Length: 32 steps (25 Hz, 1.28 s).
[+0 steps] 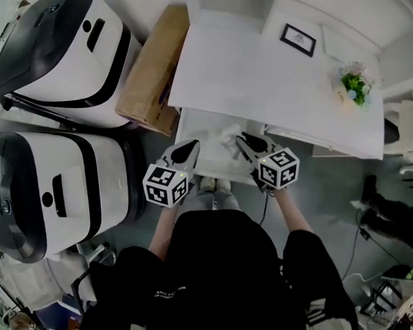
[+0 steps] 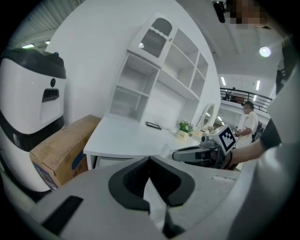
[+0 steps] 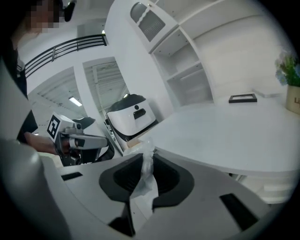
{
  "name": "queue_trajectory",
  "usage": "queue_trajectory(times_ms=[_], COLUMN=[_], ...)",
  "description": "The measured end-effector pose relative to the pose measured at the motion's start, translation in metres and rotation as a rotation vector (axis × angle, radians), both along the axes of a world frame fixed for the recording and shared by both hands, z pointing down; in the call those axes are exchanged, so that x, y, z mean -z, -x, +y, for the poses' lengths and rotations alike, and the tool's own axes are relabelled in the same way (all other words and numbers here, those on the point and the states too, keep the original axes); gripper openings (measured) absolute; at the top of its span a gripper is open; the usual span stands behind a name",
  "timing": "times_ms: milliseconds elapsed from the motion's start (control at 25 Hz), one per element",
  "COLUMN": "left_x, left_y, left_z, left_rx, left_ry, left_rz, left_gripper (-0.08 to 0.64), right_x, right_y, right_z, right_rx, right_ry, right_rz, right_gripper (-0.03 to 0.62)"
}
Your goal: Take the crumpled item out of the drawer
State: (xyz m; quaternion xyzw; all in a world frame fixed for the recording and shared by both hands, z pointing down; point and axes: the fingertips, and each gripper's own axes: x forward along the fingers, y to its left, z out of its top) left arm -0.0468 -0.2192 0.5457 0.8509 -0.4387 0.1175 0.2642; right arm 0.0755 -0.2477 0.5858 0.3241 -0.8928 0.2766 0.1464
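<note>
Crumpled item: a white, thin, crinkled wad. It is pinched in the right gripper's jaws, with its loose end sticking out past the tips toward 12 o'clock.
Right gripper: the jaws are narrowed onto the crumpled item, with the pads pressing it from both sides. In the head view it points toward 11 o'clock from its marker cube.
Left gripper: the jaw tips are together and nothing shows between them. In the head view it points toward 1 o'clock, beside the right gripper but apart from it.
Drawer: pulled open under the desk's near edge. Both gripper tips and the item lie over its mouth in the head view.
Desk: white, at 12 o'clock from the grippers. It carries a small picture frame and a flower pot toward 2 o'clock.
Cardboard box: against the desk's left side, at 10 o'clock from the drawer.
White-and-black machines: two of them, at 9 and 10 o'clock.
Person: black sleeves at 6 o'clock, one hand on each gripper.
</note>
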Motion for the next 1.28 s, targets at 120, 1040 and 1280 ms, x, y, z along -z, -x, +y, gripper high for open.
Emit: queue_trajectory(times_ms=[120, 1040, 1280], left_x=[0.014, 0.135, 0.163], left_y=[0.000, 0.025, 0.038], left_z=[0.000, -0.021, -0.026], left_rx=[0.005, 0.084, 0.129], left_ry=[-0.034, -0.350, -0.436], left_rz=[0.005, 0.015, 0.005], left_gripper=[-0.003, -0.003, -0.002], right_x=[0.022, 0.172, 0.205], right_y=[-0.005, -0.051, -0.068], right_z=[-0.001, -0.021, -0.026], right_rx=[-0.039, -0.270, -0.353], right_ry=[-0.037, -0.355, -0.461], right_rz=[-0.030, -0.163, -0.164], right_gripper=[0.055, 0.055, 0.055])
